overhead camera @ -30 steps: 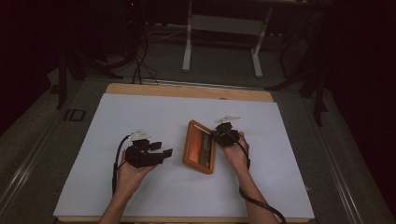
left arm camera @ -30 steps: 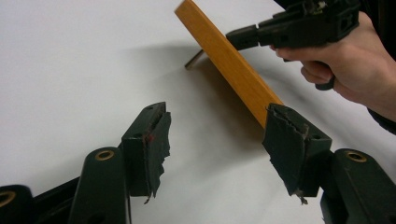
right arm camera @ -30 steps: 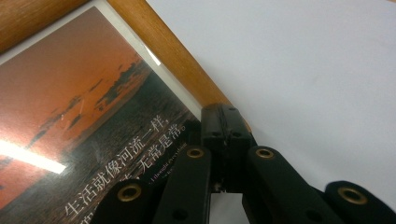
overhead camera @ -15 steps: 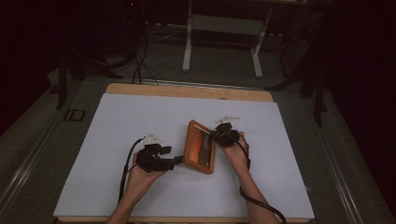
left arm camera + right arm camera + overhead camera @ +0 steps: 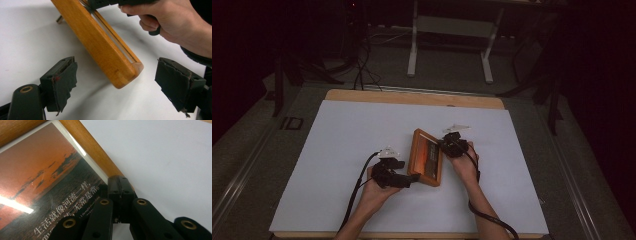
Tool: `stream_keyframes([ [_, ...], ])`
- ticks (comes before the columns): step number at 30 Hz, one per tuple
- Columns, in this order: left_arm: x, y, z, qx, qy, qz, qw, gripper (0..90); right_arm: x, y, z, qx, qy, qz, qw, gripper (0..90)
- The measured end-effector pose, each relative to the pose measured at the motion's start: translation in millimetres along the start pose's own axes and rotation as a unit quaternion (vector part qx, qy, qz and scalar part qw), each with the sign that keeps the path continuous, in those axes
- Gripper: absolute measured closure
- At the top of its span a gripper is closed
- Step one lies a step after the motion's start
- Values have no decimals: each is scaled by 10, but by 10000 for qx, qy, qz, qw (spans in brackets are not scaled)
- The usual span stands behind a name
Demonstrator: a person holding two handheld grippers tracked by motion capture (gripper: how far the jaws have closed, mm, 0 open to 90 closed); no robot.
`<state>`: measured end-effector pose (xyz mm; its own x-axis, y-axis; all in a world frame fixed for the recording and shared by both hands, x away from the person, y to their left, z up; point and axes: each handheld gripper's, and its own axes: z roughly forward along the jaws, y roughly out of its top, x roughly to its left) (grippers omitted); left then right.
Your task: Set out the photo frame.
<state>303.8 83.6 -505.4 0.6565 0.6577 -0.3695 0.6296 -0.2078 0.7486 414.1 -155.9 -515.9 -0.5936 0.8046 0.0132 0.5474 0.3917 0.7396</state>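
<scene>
Beside the wooden picture frame [image 5: 426,157], at its left near corner, our left gripper [image 5: 408,181] has moved in from farther left; its jaws have just been opening and now stand spread, the frame's corner [image 5: 126,75] between them untouched. On the white table [image 5: 327,150], the frame stands tilted on edge, its long axis running away from us, picture facing right. At its right edge, our right gripper [image 5: 443,145] has kept its place, jaws pinching the frame's rim [image 5: 100,160].
</scene>
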Motion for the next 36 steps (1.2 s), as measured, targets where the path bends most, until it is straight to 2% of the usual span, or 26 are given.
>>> stream_keyframes([
  [4, 34, 12, 59, 13, -141, -226, 9996, 174, -1, -3, 0, -11, 5, 4, 10000, 900],
  [6, 40, 26, 81, 13, -165, -259, 9995, 191, -1, -5, 0, -15, 4, 11, 10000, 900],
  [9, 35, 52, 122, 101, -159, -272, 9995, 243, -5, -9, 0, -33, 14, 35, 10000, 900],
  [12, 38, 75, 164, 173, -386, -381, 9984, 345, -8, -7, 1, -32, 18, 47, 10000, 900],
  [16, 37, 93, 182, 214, -247, -441, 9985, 416, -16, -7, 2, -34, 44, 57, 10000, 900],
  [21, 69, 104, 167, 196, -327, -656, 9971, 491, -22, 3, 1, 6, 50, 3, 10000, 900],
  [29, 39, 137, 172, 208, -257, -875, 9956, 536, -66, -8, -34, 41, 98, -3, 9999, 883],
  [32, -1, 177, 185, 238, -159, -821, 9962, 546, -100, -23, -103, 40, 168, -7, 9999, 850],
  [36, -55, 235, 207, 262, -71, -711, 9971, 566, -127, -16, -278, -95, 255, -68, 9996, 789],
])
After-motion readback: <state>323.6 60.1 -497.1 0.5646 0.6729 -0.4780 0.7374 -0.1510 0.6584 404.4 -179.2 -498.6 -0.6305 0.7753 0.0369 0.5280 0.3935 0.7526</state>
